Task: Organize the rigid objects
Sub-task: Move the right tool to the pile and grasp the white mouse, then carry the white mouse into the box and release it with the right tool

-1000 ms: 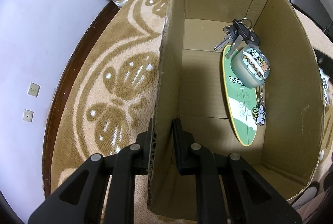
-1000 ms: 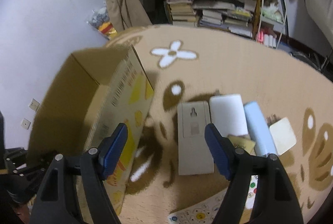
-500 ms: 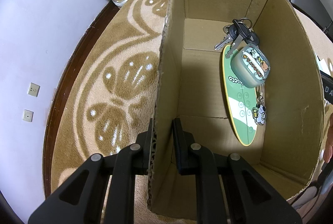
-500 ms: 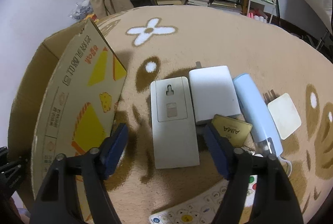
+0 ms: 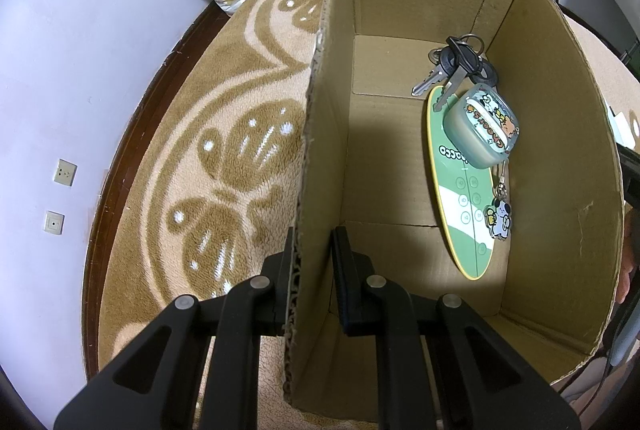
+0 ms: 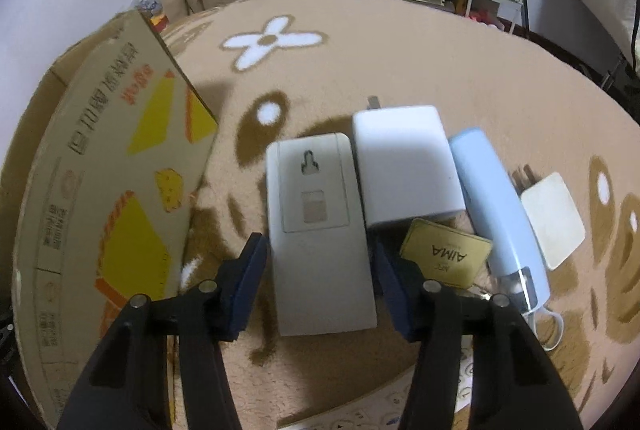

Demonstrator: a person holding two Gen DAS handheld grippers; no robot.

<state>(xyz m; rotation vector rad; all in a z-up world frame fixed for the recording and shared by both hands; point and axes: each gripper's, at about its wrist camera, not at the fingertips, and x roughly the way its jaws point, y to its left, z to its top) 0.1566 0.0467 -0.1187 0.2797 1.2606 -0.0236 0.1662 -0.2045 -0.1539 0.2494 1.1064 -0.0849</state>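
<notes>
- Patterned rug [image 6: 400, 42], cluttered shelves behind.
- Left gripper [image 5: 312, 270] clamps box [image 5: 560, 158] wall so it can't slide; keys [image 5: 456, 64] already inside.
- Right gripper [image 6: 316, 282] wide, straddling grey slab [image 6: 320, 230] on rug, probably my next pick.

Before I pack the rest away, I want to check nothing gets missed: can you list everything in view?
cardboard box: 1, brown, on the rug
keys: 1 bunch, silver and black, in the box
earbud case: 1, grey-green, in the box on the remote
oval remote: 1, green and white, box floor
dog charm: 1, white, on the remote
grey device: 1, rug, between the right fingers
white adapter: 1, beside it
blue tube: 1, right of the adapter
gold AIMA card: 1, below the adapter
cream plug: 1, far right
left gripper: black, astride the box wall
right gripper: blue pads, open
</notes>
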